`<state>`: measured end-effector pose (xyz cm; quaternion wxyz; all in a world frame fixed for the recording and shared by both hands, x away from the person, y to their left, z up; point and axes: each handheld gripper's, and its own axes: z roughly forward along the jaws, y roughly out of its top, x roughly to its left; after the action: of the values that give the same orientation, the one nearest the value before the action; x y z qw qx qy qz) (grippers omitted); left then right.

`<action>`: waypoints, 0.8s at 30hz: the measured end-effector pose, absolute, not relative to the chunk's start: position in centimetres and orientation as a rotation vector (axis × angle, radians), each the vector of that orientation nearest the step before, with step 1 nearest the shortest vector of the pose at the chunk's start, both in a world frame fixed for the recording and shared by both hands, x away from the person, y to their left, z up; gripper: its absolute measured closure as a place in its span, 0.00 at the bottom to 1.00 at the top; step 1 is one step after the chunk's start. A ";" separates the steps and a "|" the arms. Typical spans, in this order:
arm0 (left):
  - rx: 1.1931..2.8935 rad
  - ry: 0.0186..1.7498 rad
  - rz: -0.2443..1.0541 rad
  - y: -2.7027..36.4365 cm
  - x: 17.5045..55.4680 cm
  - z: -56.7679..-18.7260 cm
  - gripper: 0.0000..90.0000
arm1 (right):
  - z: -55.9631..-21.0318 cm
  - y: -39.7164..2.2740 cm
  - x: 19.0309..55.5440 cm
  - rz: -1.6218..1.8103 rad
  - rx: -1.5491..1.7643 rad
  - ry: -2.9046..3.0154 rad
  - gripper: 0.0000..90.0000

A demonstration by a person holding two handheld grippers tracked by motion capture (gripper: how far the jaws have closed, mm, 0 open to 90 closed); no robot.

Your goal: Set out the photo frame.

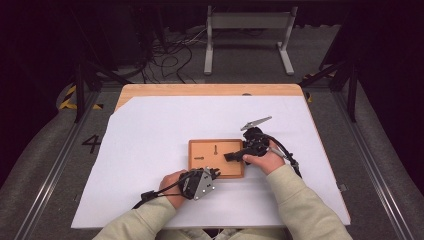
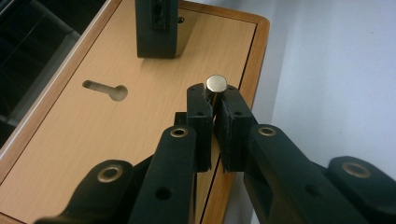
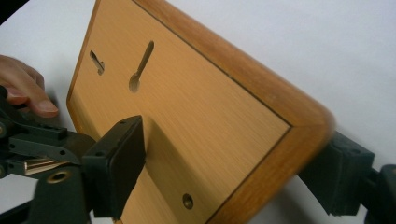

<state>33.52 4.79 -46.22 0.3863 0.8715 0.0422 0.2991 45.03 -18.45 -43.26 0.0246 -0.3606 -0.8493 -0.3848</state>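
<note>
A small wooden board [image 1: 216, 167] lies flat on the white sheet, with two keyhole slots [image 1: 215, 149] cut into its face. My left gripper [image 2: 214, 100] is at the board's near edge [image 2: 252, 70], shut on a short metal pin [image 2: 216, 84] whose round head sticks out above the pads. From the right, my right gripper [image 1: 231, 156] reaches over the board. In the right gripper view its jaws [image 3: 229, 163] straddle the board's corner [image 3: 299, 126], one over the face and one beyond the rim. They stand wide, and no pad visibly presses.
The white sheet [image 1: 150, 130] covers most of a wooden table [image 1: 210, 90]. A small round hole [image 3: 187, 200] sits near the board's corner. A person's hand [image 3: 25, 93] holds the left gripper beside the board. Cables and a metal stand [image 1: 247, 30] are on the floor beyond.
</note>
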 end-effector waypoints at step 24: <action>2.201 0.117 0.437 6.1 33.6 -44.9 0.58 | -42.8 -18.8 44.8 -1.198 -1.040 -2.573 0.37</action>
<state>33.61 6.13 -44.87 0.4325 0.8832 0.0469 0.1754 44.80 -18.84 -42.80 0.0595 -0.3435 -0.8496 -0.3957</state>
